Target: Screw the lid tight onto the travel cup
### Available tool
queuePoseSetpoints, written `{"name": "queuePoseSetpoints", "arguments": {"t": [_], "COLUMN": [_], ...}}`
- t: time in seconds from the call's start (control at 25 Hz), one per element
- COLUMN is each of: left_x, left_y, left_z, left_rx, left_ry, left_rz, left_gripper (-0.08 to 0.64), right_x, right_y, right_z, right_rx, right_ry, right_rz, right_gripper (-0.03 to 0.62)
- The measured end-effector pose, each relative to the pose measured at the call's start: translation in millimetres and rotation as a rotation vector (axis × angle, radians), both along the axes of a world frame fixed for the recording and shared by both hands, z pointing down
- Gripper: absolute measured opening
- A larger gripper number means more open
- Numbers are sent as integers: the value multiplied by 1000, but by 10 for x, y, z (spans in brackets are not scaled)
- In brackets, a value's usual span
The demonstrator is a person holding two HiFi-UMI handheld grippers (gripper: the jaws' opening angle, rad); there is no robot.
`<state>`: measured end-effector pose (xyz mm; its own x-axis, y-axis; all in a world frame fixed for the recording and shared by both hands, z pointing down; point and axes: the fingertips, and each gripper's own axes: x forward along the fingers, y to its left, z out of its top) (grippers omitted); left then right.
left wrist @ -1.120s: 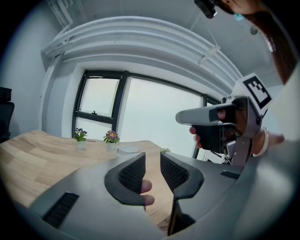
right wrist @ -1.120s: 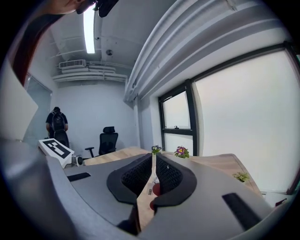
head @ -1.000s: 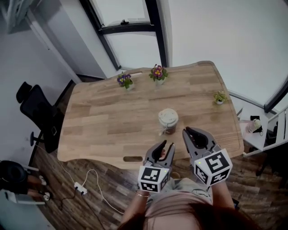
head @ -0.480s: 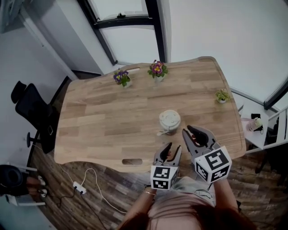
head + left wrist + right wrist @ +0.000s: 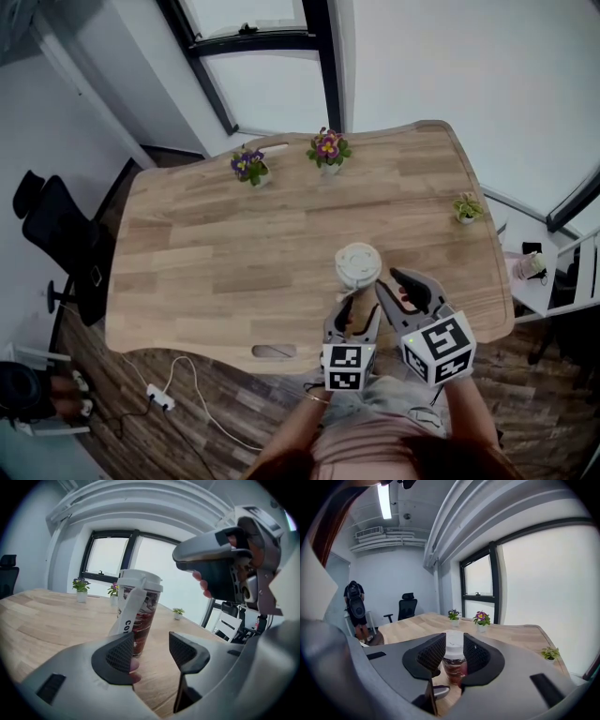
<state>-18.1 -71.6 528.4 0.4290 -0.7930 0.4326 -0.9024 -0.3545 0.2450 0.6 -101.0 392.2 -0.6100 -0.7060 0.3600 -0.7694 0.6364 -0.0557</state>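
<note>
Table [image 5: 234, 234] held the travel cup [image 5: 143, 620] toward its five o'clock edge. My left gripper [image 5: 150, 651] and right gripper [image 5: 453, 656] had just been opening, jaws apart, nothing between them, the cup just beyond. Best, I judged, to clamp the body left-handed and set the right squarely around the lid [image 5: 139, 581] before twisting.

At the head view's lower centre, the left gripper [image 5: 359, 309] and right gripper [image 5: 394, 284] point up-frame side by side. Both sets of jaws have just been opening, the left wider than the right, with the pads pressing on nothing.
</note>
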Motion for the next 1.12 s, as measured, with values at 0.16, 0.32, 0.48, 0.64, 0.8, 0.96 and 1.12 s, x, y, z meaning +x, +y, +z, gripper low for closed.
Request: {"name": "queuePoseSetpoints", "arguments": {"t": [0.16,0.32,0.48,0.64,0.8,0.96,1.12], "left_x": [-56,-87,-146,-184,-198,-177,-137], "left_y": [-100,-191,-278,-352,-444,-516,-574], "left_z": [82,129,160,173,166,166,160], "left_rx": [-1,6,18,33,65,94,122], "left_ry": [-7,-10,-14,-34,-56,-75,-101], "left_rz": [-43,-78,-102,-71,-6,82,183], "left_gripper": [234,253,269,287,313,329,341], "right_x": [-30,-38,-101,-201,-282,-334,-396], "right_y": [-84,-153,-171,-163,-188,-249,-288], "right_z": [103,216,321,379,420,443,475], "right_rx": [-12,-41,-80,-100,-106,-109,-121], "right_ry": [12,2,-31,-54,-56,-42,-9], "right_rz": [-10,-15,-61,-139,-219,-298,-394], "right_gripper": [109,125,186,261,309,344,371]}}
